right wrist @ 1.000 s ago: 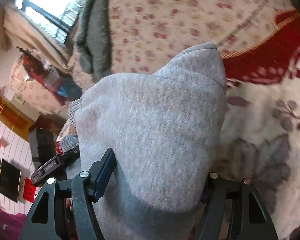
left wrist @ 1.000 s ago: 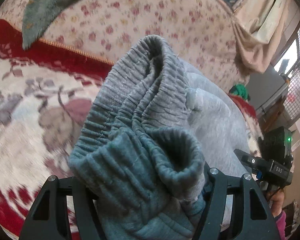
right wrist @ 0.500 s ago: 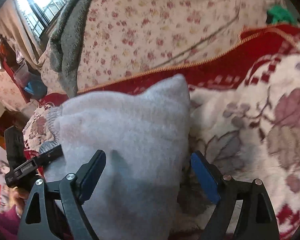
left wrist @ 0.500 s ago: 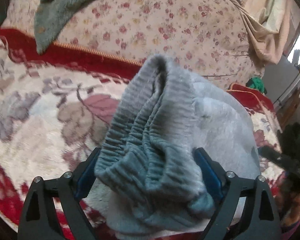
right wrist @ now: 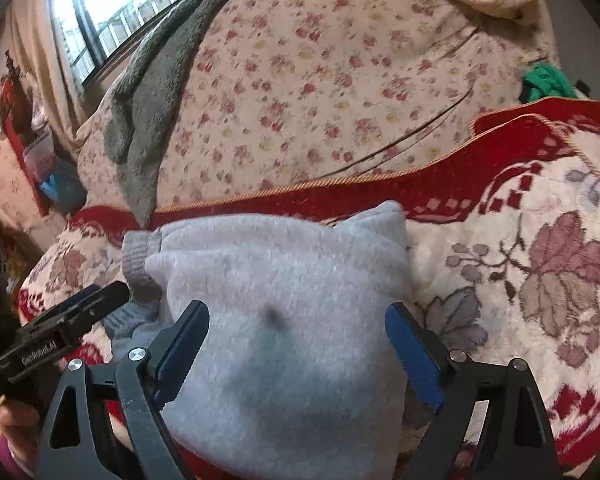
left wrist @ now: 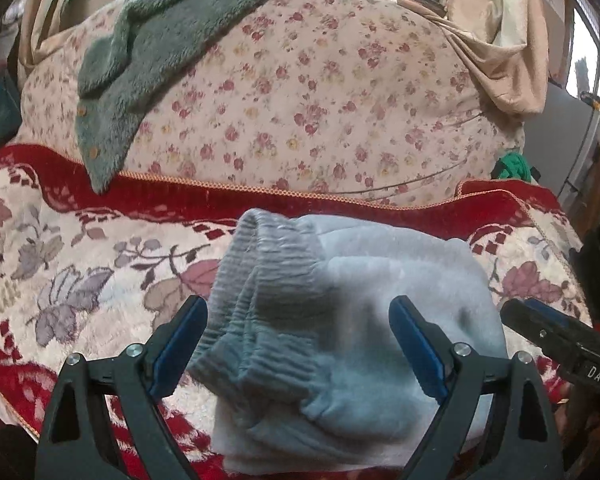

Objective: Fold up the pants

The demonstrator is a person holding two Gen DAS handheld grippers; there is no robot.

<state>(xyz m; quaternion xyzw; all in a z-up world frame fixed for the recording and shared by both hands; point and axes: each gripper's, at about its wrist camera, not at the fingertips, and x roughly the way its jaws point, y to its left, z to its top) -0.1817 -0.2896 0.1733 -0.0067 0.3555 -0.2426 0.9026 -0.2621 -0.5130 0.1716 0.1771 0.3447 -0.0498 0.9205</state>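
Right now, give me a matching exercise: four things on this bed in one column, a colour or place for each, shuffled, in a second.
Things:
1. pants
2. fleece garment
3. green cloth
4. blanket

Descriptions:
A. bunched at the far right, behind the red border
B. light grey, folded, lying on the blanket
C. red and cream with leaf patterns
D. dark grey, draped over the floral bedding

Pairs: 1-B, 2-D, 3-A, 4-C
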